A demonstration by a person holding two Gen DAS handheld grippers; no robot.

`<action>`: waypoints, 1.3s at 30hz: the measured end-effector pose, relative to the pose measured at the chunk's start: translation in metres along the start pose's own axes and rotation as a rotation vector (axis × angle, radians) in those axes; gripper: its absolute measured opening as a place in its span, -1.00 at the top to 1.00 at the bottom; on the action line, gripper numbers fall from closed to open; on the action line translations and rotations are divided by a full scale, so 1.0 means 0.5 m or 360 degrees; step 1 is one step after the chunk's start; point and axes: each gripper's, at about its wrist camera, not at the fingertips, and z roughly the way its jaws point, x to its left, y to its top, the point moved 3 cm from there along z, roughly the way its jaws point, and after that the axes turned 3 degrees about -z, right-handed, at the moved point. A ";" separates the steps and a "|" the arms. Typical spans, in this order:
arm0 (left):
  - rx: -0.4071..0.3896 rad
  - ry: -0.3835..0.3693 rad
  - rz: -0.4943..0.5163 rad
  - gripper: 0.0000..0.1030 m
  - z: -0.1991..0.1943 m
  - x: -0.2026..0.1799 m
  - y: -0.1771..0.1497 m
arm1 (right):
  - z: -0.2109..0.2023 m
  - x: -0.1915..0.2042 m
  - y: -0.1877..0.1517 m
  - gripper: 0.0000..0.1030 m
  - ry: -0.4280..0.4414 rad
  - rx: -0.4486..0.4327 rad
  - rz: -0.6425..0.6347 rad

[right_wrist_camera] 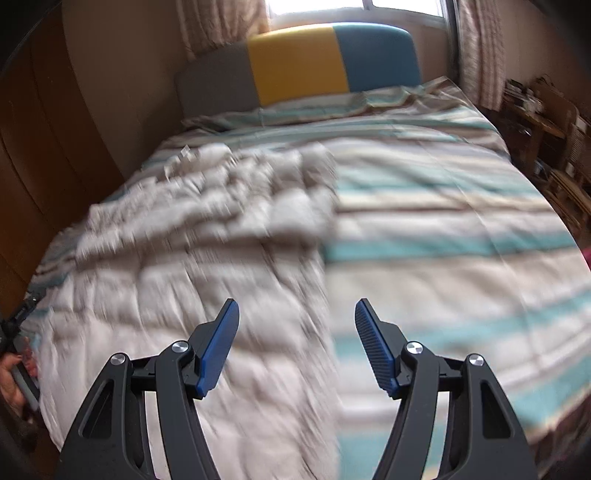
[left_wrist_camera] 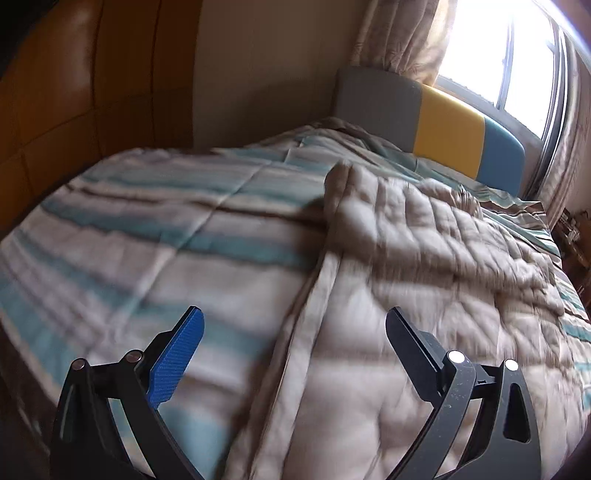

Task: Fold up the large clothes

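left wrist view: we hold our left gripper (left_wrist_camera: 295, 325) and right gripper (right_wrist_camera: 297, 317) with jaws spread and empty above the beige quilted garment (left_wrist_camera: 388, 295), folded lengthwise on the striped bed (left_wrist_camera: 147, 221); we judge more folds remain.

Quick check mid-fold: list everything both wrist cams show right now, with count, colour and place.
quilt: one, beige, quilted, lying on the bed's left part in the right wrist view
bedspread: one, teal, white and brown stripes, covering the bed
headboard: one, grey, yellow and blue panels, far end of the bed
curtains: beige, beside the window
window: one, bright, behind the headboard
wardrobe: brown, along the bed's side
cluttered shelf: wooden, right of the bed
left gripper: open, empty, above the quilt
right gripper: open, empty
hand: at the left edge of the right wrist view
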 end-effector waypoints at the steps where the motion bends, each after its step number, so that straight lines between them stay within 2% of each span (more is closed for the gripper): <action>1: 0.0014 -0.0007 -0.0021 -0.90 -0.010 0.008 -0.021 | -0.008 -0.010 -0.027 -0.27 -0.0006 0.0014 0.0015; 4: 0.0037 -0.0023 -0.0033 -0.90 -0.034 0.025 -0.062 | -0.029 -0.031 -0.091 -0.27 -0.0012 0.0052 0.0052; 8: 0.0071 -0.0012 0.0058 -0.90 -0.068 0.028 -0.122 | -0.056 -0.044 -0.173 -0.27 0.0044 0.0099 0.0101; 11: 0.0086 -0.0026 0.0077 -0.90 -0.092 0.036 -0.160 | -0.078 -0.042 -0.211 -0.26 0.0080 0.0081 0.0099; 17: 0.0112 -0.0107 0.0059 -0.90 -0.120 0.043 -0.203 | -0.090 -0.027 -0.236 -0.14 0.0105 0.0079 0.0075; 20: 0.0118 -0.0163 0.0051 -0.75 -0.127 0.037 -0.212 | -0.093 -0.022 -0.253 -0.13 0.0147 0.0104 0.0088; 23: 0.0138 -0.0167 0.0056 -0.69 -0.128 0.031 -0.221 | -0.090 -0.015 -0.273 -0.13 0.0199 0.0122 0.0088; 27: 0.0178 -0.0215 0.0042 -0.66 -0.136 0.027 -0.232 | -0.089 -0.008 -0.286 -0.14 0.0203 0.0115 0.0059; 28: 0.0182 -0.0210 0.0048 -0.59 -0.137 0.026 -0.233 | -0.089 -0.006 -0.287 -0.11 0.0207 0.0115 0.0050; 30: 0.0194 -0.0180 0.0080 -0.41 -0.138 0.022 -0.236 | -0.088 0.001 -0.288 0.13 0.0242 0.0113 0.0030; 31: 0.0197 -0.0163 0.0105 -0.27 -0.139 0.017 -0.236 | -0.088 0.007 -0.288 0.33 0.0266 0.0112 0.0016; 33: 0.0204 -0.0197 0.0129 0.34 -0.145 0.008 -0.233 | -0.090 0.019 -0.284 0.52 0.0287 0.0096 -0.0028; 34: 0.0211 -0.0262 0.0128 0.47 -0.152 -0.003 -0.227 | -0.092 0.024 -0.280 0.61 0.0302 0.0082 -0.0044; 35: 0.0196 -0.0270 0.0140 0.57 -0.158 -0.009 -0.223 | -0.095 0.025 -0.274 0.67 0.0320 0.0062 -0.0047; 39: 0.0076 -0.0346 0.0148 0.66 -0.190 -0.037 -0.178 | -0.104 0.013 -0.246 0.74 0.0453 -0.0010 0.0061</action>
